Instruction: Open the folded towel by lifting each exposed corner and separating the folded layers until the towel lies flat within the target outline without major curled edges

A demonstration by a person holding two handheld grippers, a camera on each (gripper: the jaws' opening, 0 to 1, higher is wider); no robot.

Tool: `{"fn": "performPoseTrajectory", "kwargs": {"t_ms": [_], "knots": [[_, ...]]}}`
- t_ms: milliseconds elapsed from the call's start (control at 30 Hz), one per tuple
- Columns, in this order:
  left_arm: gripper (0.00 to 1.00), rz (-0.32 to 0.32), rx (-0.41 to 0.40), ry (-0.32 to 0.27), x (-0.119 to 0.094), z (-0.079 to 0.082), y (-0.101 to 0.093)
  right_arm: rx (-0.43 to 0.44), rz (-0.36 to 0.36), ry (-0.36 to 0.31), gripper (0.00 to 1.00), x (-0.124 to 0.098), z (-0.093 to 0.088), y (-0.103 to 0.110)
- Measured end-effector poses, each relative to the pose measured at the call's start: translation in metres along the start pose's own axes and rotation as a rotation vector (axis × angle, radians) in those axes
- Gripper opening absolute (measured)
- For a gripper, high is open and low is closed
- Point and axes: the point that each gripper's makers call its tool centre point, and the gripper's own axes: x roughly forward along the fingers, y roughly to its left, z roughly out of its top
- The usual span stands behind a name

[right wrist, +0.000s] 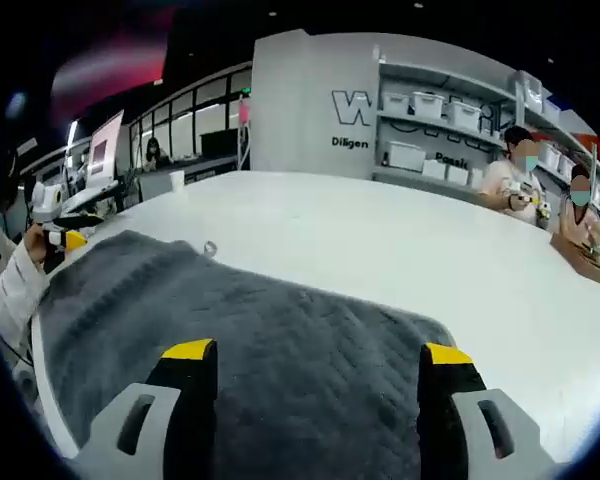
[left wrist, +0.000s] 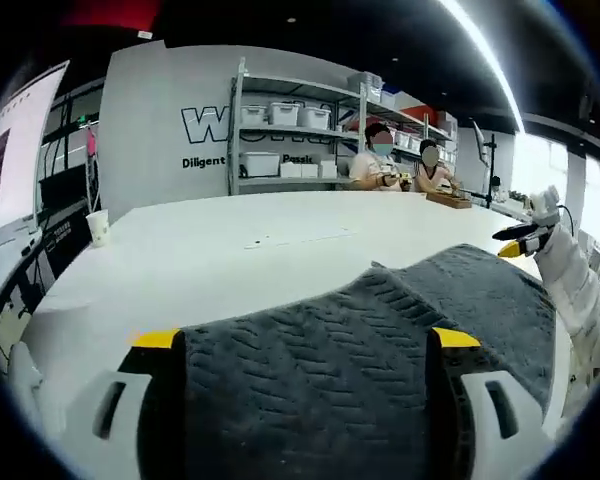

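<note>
Right now the dark grey ribbed terry towel (left wrist: 380, 340) lies spread over the near part of the broad white table (left wrist: 250, 250), its surface mostly smooth, with one fold line running across it in the left gripper view. In that view the left gripper (left wrist: 305, 345) hovers low over the towel, its two black jaws with yellow tips standing wide apart, released and grasping nothing. At the right edge of the same view the right gripper (left wrist: 525, 240) appears small beside the towel's far corner, held by a person's white-sleeved arm (left wrist: 580, 290).

In the right gripper view the towel (right wrist: 280, 350) fills the foreground on the table (right wrist: 400, 240). The right gripper (right wrist: 318, 360) sits just above it, jaws spread wide and empty. At the left edge the left gripper (right wrist: 65, 240) shows near the towel's other end, too small there to read its jaws.

Behind the table stand white metal shelves with storage bins (left wrist: 290, 130), and two seated people (left wrist: 400, 165) work at the far side. A white paper cup (left wrist: 98, 227) stands near the table's left edge.
</note>
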Motion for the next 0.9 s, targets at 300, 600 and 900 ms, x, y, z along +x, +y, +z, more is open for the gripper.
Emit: {"fn": "performPoseTrajectory", "kwargs": {"t_ms": [300, 600, 900], "knots": [[0.98, 0.047, -0.037, 0.021, 0.024, -0.009, 0.019, 0.011, -0.045, -0.050, 0.82, 0.032, 0.021, -0.026], [0.96, 0.099, -0.057, 0.095, 0.047, -0.031, 0.047, 0.042, -0.082, -0.029, 0.82, 0.052, 0.005, -0.058], [0.97, 0.118, -0.058, 0.099, 0.064, -0.043, 0.057, 0.048, -0.042, -0.051, 0.82, 0.057, -0.009, -0.062]]}}
